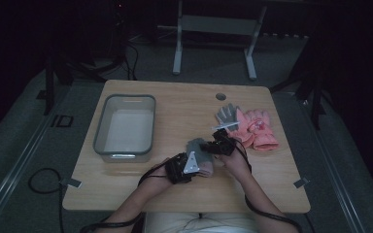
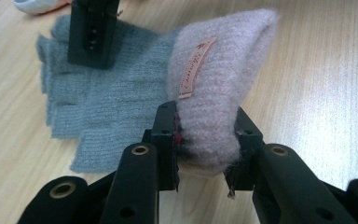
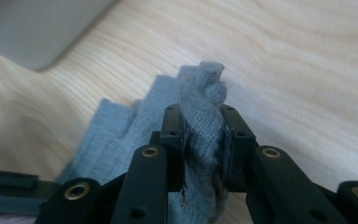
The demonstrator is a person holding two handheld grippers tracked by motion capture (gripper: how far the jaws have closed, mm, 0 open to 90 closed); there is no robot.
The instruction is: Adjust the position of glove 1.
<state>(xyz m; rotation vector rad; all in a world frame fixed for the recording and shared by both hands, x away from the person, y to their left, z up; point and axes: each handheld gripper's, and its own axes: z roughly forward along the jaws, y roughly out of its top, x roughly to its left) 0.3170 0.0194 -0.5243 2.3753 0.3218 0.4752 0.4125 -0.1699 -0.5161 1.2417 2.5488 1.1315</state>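
At the left of the wooden table a grey plastic bin is seen. Right of it, near the front edge, a grey knitted glove with a pale pink cuff is stretched between the two grippers. A small pink label is sewn to the cuff; cursive writing is carried on it, but it cannot be read. The left gripper is closed tight on the cuff, which is bunched between its jaws. The glove's body is flat-knit grey, its short finger stubs spread on the tabletop. The right gripper is clamped on the grey finger end, the fabric being gathered into a fold between its jaws. Farther right, a second grey glove and a pair of pink gloves are laid together. The high view is dim, so fine detail is lost.
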